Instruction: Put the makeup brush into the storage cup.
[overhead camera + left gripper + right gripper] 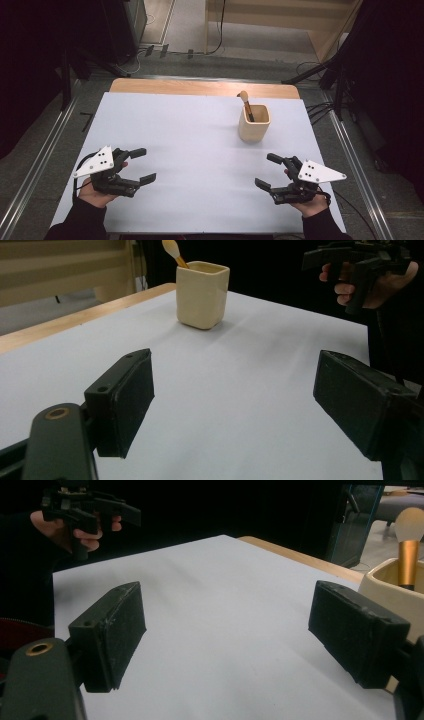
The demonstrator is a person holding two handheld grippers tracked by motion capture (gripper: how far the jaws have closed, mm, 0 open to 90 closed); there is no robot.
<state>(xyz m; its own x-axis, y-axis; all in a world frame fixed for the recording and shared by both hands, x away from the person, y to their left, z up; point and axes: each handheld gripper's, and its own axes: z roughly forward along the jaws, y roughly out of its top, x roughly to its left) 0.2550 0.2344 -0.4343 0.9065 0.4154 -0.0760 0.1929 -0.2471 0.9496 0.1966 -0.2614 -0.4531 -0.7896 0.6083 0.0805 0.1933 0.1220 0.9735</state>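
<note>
A cream square cup (pixel 254 123) stands on the white table sheet (pixel 200 150) at the back right, with a makeup brush (pixel 245 104) upright in it, bristles up. My left gripper (pixel 141 165) rests open near the front left, nothing between its jaws. My right gripper (pixel 266 171) is open at the front right, also holding nothing. The left gripper view shows the cup (pixel 202 294) and brush tip (pixel 171 250) ahead, and the right gripper (pixel 345 262) far off. In the right gripper view the cup (pixel 395 587) and brush (pixel 409 545) sit at the right edge.
A wooden table edge (pixel 200 87) shows behind the sheet. Metal rails (pixel 360 165) run along both sides of the table. Cables and dark stands lie on the floor beyond. A light wooden cabinet (pixel 280 15) stands at the back.
</note>
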